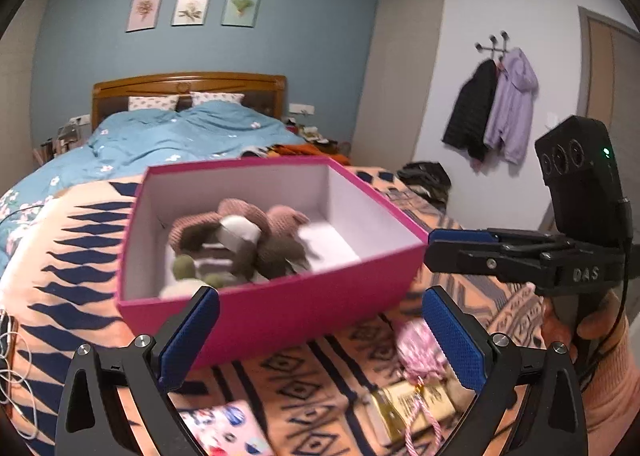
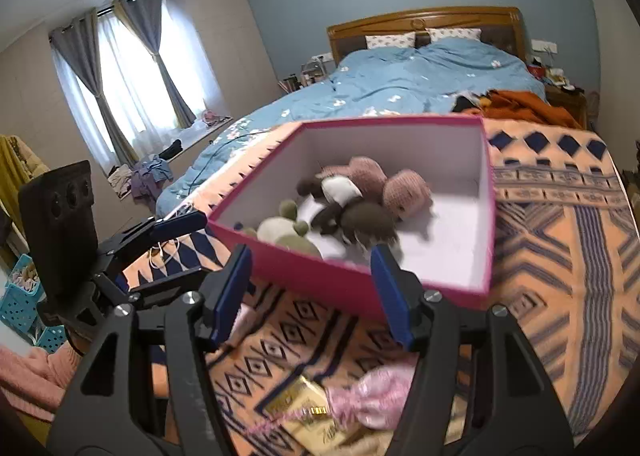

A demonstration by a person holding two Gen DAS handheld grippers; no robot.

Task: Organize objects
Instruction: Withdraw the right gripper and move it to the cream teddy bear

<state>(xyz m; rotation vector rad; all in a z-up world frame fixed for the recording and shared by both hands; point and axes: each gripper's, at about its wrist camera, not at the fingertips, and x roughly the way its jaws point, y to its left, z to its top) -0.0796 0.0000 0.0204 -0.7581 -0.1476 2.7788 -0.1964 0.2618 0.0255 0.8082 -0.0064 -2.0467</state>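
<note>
Both tongs point(image 1: 320, 332) point(image 2: 310, 288) agape, empty, pink box point(image 1: 280, 308) white-lined, knitted toys point(image 1: 240, 244) inside

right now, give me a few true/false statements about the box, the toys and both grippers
1. The pink box has its lid on. False: it is open.
2. Crocheted toys lie inside the box. True.
3. The left gripper clamps the box wall. False: its jaws are wide open and hold nothing.
4. A gold packet lies on the patterned blanket, outside the box. True.
5. The right gripper holds a toy. False: nothing is between its pads.
</note>
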